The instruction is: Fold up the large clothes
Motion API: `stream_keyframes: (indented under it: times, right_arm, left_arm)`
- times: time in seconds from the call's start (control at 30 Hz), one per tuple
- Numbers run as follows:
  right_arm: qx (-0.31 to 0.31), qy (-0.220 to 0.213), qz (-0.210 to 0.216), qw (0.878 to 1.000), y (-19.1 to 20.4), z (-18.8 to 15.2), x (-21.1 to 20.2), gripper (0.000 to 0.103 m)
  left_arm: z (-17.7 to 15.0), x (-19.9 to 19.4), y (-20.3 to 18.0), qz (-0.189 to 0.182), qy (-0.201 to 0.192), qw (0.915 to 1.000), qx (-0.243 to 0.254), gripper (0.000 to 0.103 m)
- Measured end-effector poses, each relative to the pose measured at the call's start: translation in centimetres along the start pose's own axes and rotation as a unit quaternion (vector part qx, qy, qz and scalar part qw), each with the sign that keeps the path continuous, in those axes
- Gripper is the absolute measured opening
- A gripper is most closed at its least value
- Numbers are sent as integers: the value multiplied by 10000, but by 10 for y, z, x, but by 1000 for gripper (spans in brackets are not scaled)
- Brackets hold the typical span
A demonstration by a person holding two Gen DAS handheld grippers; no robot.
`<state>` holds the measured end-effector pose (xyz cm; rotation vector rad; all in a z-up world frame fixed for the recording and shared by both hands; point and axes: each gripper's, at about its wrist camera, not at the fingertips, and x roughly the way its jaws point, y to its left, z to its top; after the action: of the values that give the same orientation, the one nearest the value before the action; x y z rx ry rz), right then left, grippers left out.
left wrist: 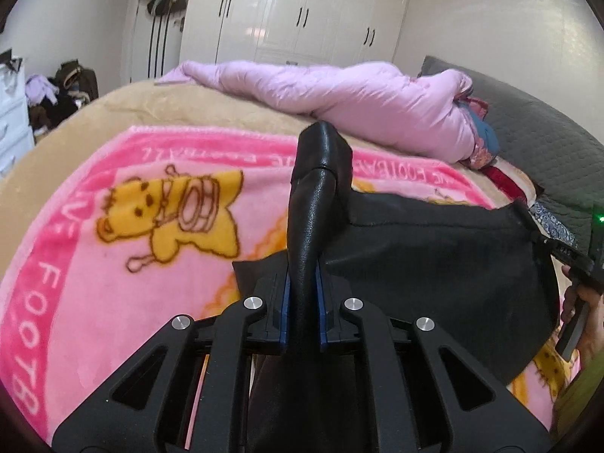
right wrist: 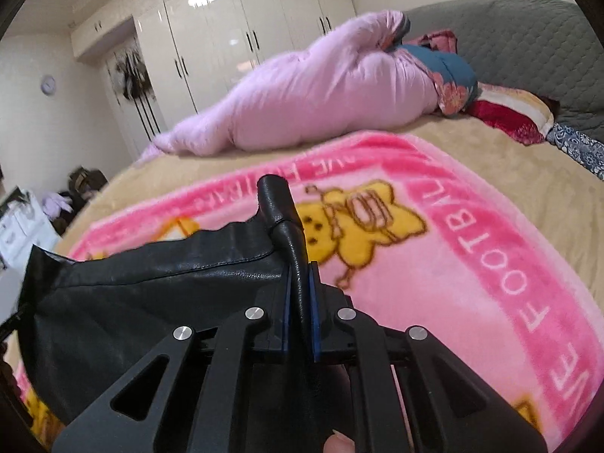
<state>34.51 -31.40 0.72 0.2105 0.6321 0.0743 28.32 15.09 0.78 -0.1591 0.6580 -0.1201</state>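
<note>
The left wrist view alone shows the right gripper [left wrist: 566,253] and the hand [left wrist: 581,317] holding it at the far edge of the black leather-like garment [left wrist: 434,264]. Both claws are clenched on that garment: the left gripper [left wrist: 304,283] pinches one raised corner, the right gripper [right wrist: 300,290] another. Between them the garment stretches taut, grainy and glossy, over the pink fleece cartoon-bear blanket [right wrist: 453,283] on the bed.

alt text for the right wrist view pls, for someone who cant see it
The right gripper is shut on a bunched corner of a black leather-look garment, which stretches away to the left above a pink cartoon blanket on a bed. Behind lie a rolled lilac duvet, a grey quilted headboard and glossy white wardrobes.
</note>
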Motion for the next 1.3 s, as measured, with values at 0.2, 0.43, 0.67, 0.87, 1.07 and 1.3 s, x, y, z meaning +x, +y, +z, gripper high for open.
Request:
stream_keyframes:
  times: [0.2, 0.43, 0.67, 0.87, 1.07, 1.3]
  right_arm:
    - [-78, 484, -445, 9978, -2, -14, 33, 10]
    - [-37, 813, -647, 9946, -7, -30, 53, 18]
    - [-15, 939, -706, 9931, -10, -35, 58, 26]
    - [39, 1006, -807, 9916, -12, -35, 56, 40]
    - [364, 1089, -855, 9897, -21, -36, 46, 61]
    - [149, 904, -818, 9924, -12, -38, 15, 70]
  left_arm:
    - [-13, 33, 9, 241, 274, 9993, -38, 9]
    - [-29, 54, 14, 496, 537, 9973, -25, 18]
    - [-35, 56, 17, 568, 562, 9968, -70, 24]
    - [-34, 52, 15, 640, 599, 9961, -74, 29]
    - [-33, 45, 14, 678, 608, 9958, -98, 34]
    - [-26, 23, 11, 668, 463, 9965, -206, 62]
